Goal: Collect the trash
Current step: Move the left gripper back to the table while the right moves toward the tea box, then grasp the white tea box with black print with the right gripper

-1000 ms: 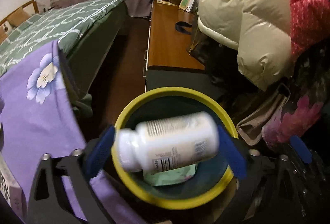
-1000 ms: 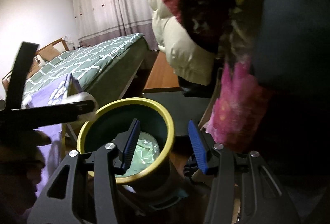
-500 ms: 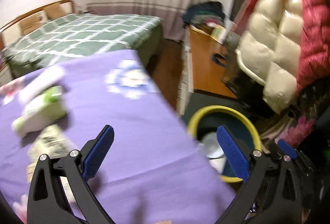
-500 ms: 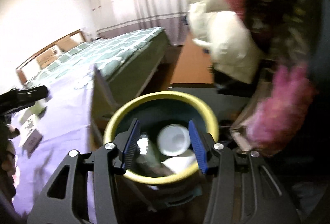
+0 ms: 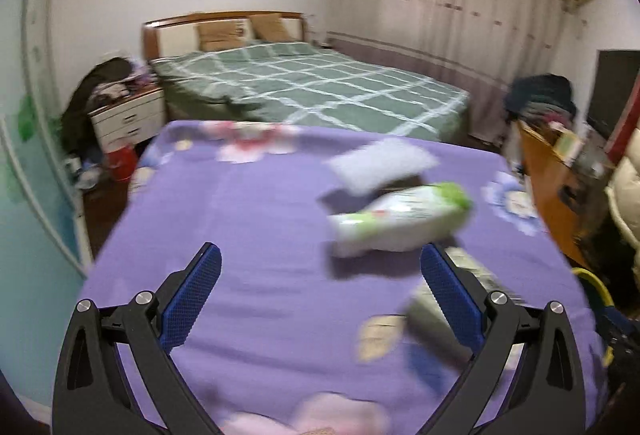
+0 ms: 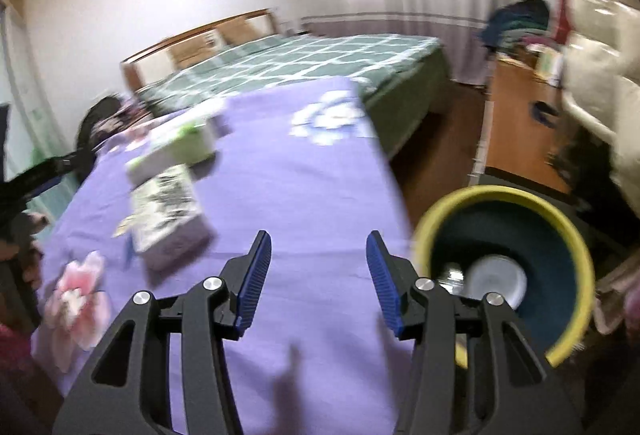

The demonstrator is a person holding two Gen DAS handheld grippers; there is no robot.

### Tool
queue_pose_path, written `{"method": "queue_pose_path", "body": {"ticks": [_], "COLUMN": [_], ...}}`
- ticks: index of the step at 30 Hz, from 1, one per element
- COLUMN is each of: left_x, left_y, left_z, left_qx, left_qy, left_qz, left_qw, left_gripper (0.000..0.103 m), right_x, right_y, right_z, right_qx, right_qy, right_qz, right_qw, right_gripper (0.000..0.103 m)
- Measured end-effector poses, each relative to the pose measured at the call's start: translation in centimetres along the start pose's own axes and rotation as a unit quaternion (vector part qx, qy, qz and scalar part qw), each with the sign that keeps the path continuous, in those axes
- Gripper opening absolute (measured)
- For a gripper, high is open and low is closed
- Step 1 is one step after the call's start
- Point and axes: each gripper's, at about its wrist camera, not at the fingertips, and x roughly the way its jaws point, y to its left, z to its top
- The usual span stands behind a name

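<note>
A white and green pouch (image 5: 400,221), blurred, lies on its side on the purple cloth (image 5: 260,235), right of centre. The left gripper (image 5: 320,299) hangs wide open and empty above the near cloth; the right gripper (image 6: 318,275) is also parted, holding nothing, with the yellow-rimmed bin (image 6: 568,227) at its right.

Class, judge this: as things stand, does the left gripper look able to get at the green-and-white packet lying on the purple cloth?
Probably yes. The left gripper is open and empty, and the green-and-white packet lies just ahead on the purple cloth with nothing between them.
</note>
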Motion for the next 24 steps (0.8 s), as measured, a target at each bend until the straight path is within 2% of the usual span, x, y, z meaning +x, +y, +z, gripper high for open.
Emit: {"method": "queue_pose_path", "body": {"ticks": [5, 9, 11, 15, 24], "left_x": [1.6, 2.8, 3.0, 3.2, 2.7], "left_y": [4.4, 4.9, 5.4, 5.6, 5.1], "left_z": [-0.9, -1.4, -1.5, -1.5, -1.7], "left_qx": [-0.017, -0.015, -0.025, -0.034, -0.033], "left_qy": [-0.004, -0.003, 0.002, 0.003, -0.006], "left_qz": [0.036, 0.047, 0.032, 0.023, 0.014], "left_qw": [0.9992, 0.9988, 0.9992, 0.9991, 0.9993], "left_gripper": [0.098, 0.098, 0.098, 0.098, 0.098], "right_x": [2.4, 3.8, 4.5, 5.6, 9.3], "right_y": [4.1, 6.5, 7.5, 9.3, 10.2], "right_z": [1.2, 1.5, 1.7, 1.9, 2.0], "right_qx": [-0.035, -0.054, -0.062, -0.091, -0.119], "right_qy": [0.021, 0.031, 0.037, 0.046, 0.089], "right_qz": [0.042, 0.064, 0.081, 0.096, 0.089], "right_qw": [0.998, 0.996, 0.994, 0.99, 0.985], "right_gripper": [0.049, 0.056, 0.062, 0.084, 0.089]}}
